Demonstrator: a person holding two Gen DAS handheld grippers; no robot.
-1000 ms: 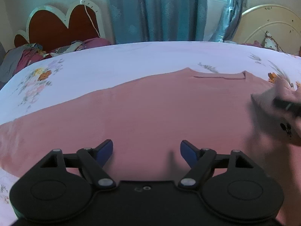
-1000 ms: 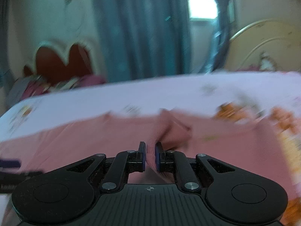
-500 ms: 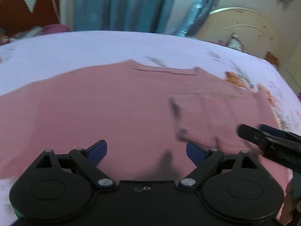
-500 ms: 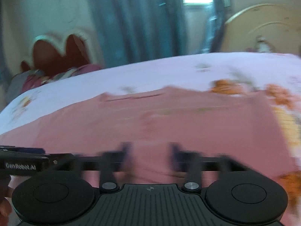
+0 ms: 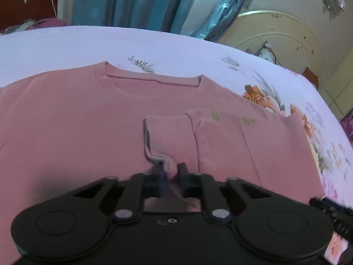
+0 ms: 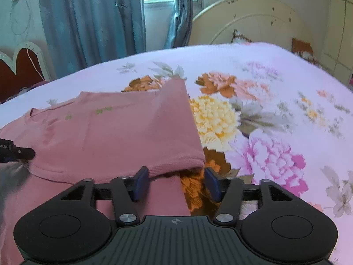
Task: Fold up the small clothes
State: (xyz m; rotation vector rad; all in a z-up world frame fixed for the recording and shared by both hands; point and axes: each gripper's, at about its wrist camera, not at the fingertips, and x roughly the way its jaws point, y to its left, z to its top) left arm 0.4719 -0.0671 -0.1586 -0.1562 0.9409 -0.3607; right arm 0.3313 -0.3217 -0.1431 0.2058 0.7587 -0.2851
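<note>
Now left hand-held gripper point(image 5: 171, 174) pinches the pink sweater's point(image 5: 77, 119) cuff (folded sleeve); right hand-held gripper point(image 6: 175, 182) gapes.

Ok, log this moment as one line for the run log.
task: fold small clothes | left gripper: shut on sleeve cuff | right gripper: open at pink sweater hem | sleeve folded across body

1. The pink sweater point(image 5: 72, 119) is a fine-ribbed knit cloth, matt, with a ribbed collar band.
2. The bedsheet point(image 6: 264, 101) is smooth woven cloth, matt, printed with flowers.
3. The left gripper point(image 5: 171, 173) and right gripper point(image 6: 176, 182) are matt black plastic with metal pivot bolts and blue pads.
4. The curtains point(image 6: 92, 22) are teal patterned cloth.
5. The cream headboard point(image 6: 253, 22) looks smooth, painted and chipped.
</note>
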